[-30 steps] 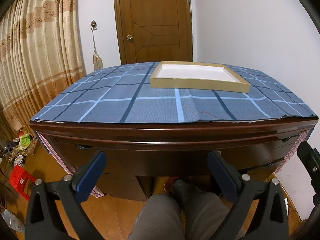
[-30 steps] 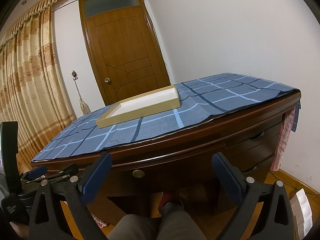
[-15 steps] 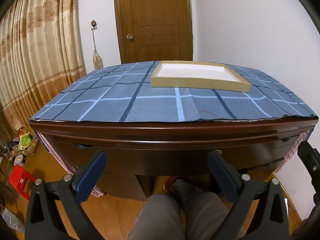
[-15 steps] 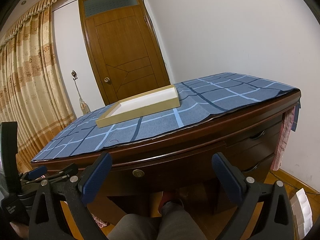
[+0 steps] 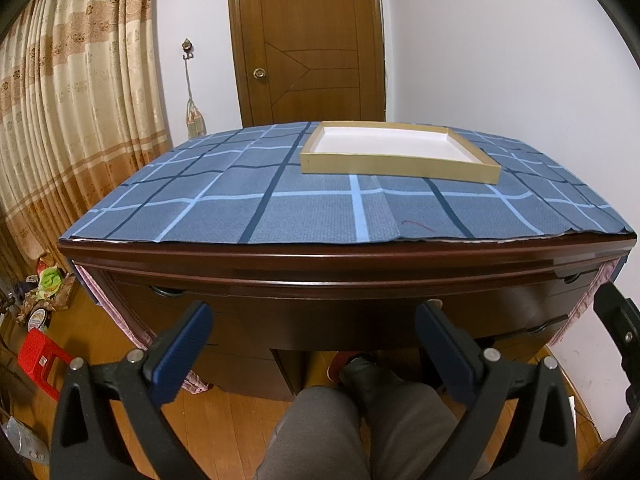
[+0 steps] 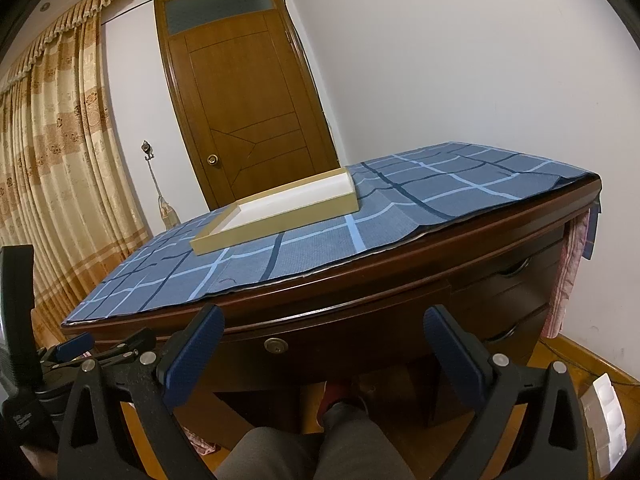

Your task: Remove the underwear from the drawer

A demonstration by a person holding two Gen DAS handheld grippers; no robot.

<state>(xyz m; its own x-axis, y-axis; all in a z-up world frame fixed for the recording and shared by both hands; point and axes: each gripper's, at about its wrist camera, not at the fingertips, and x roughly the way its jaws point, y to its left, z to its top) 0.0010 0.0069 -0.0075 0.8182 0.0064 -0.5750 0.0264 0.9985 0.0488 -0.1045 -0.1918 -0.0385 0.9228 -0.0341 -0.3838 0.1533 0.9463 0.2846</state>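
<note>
Underwear: not visible; you may judge it lies inside the closed drawer (image 6: 336, 344), lock facing you.
Left claw (image 5: 312, 344): spread wide, holding nothing, level with the drawer front.
Right claw (image 6: 324, 344): the same, ready to pull.
Tray (image 5: 400, 164): empty on the worktop (image 5: 344, 256), likely awaiting the underwear.

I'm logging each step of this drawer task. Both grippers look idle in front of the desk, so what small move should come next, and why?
Probably bring the right gripper forward to the closed centre drawer with the round brass lock on the dark wooden desk. Both grippers are open and empty, every drawer looks shut, and no underwear is in view yet.
</note>
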